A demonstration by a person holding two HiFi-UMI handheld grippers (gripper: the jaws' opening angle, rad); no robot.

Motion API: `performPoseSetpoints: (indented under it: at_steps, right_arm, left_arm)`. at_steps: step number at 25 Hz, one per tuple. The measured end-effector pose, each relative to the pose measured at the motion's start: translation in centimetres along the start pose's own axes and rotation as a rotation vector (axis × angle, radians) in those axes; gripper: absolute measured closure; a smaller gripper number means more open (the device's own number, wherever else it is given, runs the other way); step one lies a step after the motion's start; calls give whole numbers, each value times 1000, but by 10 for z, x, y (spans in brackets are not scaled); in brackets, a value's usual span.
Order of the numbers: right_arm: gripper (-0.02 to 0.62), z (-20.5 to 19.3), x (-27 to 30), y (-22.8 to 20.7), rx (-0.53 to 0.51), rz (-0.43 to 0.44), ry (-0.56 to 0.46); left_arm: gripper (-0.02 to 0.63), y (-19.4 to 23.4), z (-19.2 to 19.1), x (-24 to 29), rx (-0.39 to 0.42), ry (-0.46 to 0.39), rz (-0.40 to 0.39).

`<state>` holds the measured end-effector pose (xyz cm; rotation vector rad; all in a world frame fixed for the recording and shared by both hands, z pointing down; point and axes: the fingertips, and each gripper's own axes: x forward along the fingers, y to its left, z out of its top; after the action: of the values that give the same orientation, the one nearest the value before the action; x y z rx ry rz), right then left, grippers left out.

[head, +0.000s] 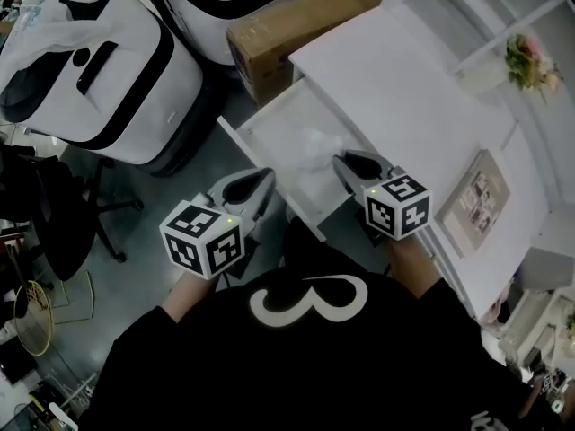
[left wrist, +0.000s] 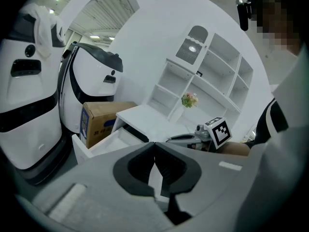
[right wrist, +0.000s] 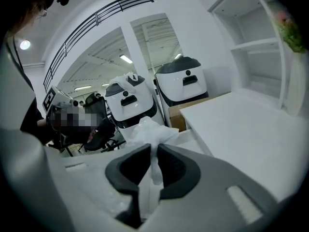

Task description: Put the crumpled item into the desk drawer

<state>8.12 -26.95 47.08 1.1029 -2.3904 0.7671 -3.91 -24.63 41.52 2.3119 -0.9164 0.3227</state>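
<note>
Over the open drawer (head: pixel 280 119), right tongs (right wrist: pixel 153 149) clamped on crumpled item (right wrist: pixel 146 129), left tongs (left wrist: pixel 154 146) together, box (head: pixel 296 27) label unreadable.

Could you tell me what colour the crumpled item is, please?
The crumpled item is white, clearest in the right gripper view.

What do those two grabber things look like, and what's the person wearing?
The left gripper and right gripper each have grey curved jaws with dark pads inside, plus a white cube printed with black square patterns. The person wears a black top with a white print.
</note>
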Motion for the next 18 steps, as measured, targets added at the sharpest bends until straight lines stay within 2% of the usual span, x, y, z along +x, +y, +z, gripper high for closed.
performPoseSetpoints:
  at_steps: [7,18]
  right_arm:
    - [546,-13,50,-26,-23,-4,98]
    - [546,-63,115,-57,-16,-33,251]
  left_arm:
    - [597,29,1,17,-43,17,31]
    - [597,65,-12,29,-113,34,84]
